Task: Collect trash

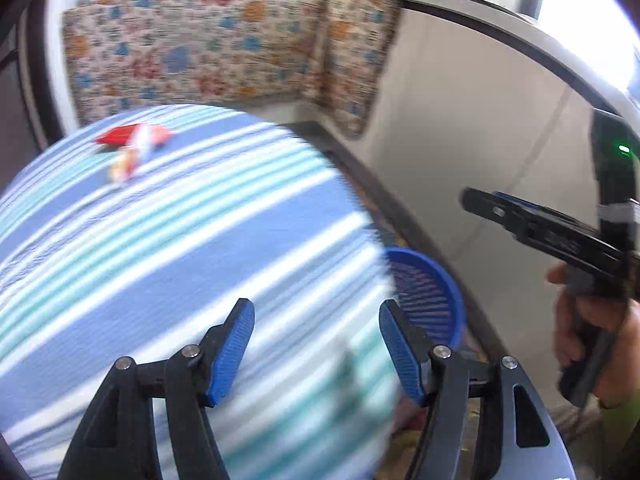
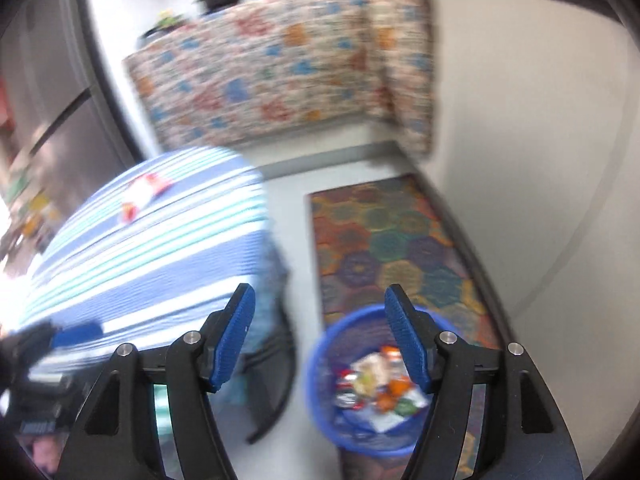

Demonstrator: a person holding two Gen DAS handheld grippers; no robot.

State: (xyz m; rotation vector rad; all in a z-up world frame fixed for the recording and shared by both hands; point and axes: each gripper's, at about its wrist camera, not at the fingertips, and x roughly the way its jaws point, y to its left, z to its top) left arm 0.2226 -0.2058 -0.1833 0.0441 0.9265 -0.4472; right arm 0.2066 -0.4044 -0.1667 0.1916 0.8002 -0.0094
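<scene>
Red and white wrappers (image 1: 134, 146) lie at the far side of a table with a blue striped cloth (image 1: 168, 248); they also show in the right wrist view (image 2: 142, 194). A blue bin (image 2: 360, 380) on the floor holds several wrappers (image 2: 376, 380); its rim shows in the left wrist view (image 1: 436, 300). My left gripper (image 1: 316, 352) is open and empty over the table's near edge. My right gripper (image 2: 318, 340) is open and empty above the bin and shows in the left wrist view (image 1: 480, 204).
A patterned rug (image 2: 392, 248) lies under the bin. A counter draped with floral cloth (image 1: 224, 48) stands at the back. A pale wall (image 1: 460, 152) runs along the right. A dark chair frame (image 2: 276, 380) sits beside the table.
</scene>
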